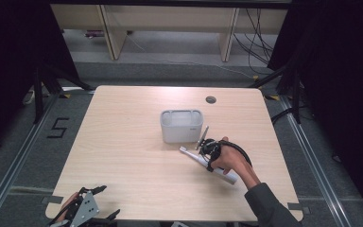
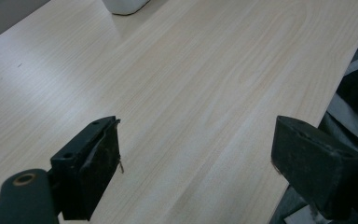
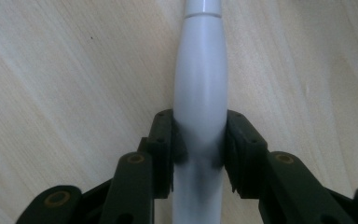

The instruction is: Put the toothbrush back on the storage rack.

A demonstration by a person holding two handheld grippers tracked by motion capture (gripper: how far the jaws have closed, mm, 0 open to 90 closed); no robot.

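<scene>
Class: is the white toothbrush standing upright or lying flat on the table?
Lying flat. The high view shows the toothbrush stretched along the table beside the white container, with the right gripper clamped around its handle.

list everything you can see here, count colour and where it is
table: one, light wood, centre of the high view
container: one, white-grey, open-topped, upright near the table's middle
electric toothbrush: one, white, lying flat, right of and nearer than the container, apart from it
cable port: one, dark, round, far edge of the table
number marking: one, black, on the floor left of the table
desks: light wood, beyond the table; count unclear
left gripper: one, black, open, over the table's near left corner
right gripper: one, black, closed on the toothbrush handle
right hand: one, dark sleeve behind it
</scene>
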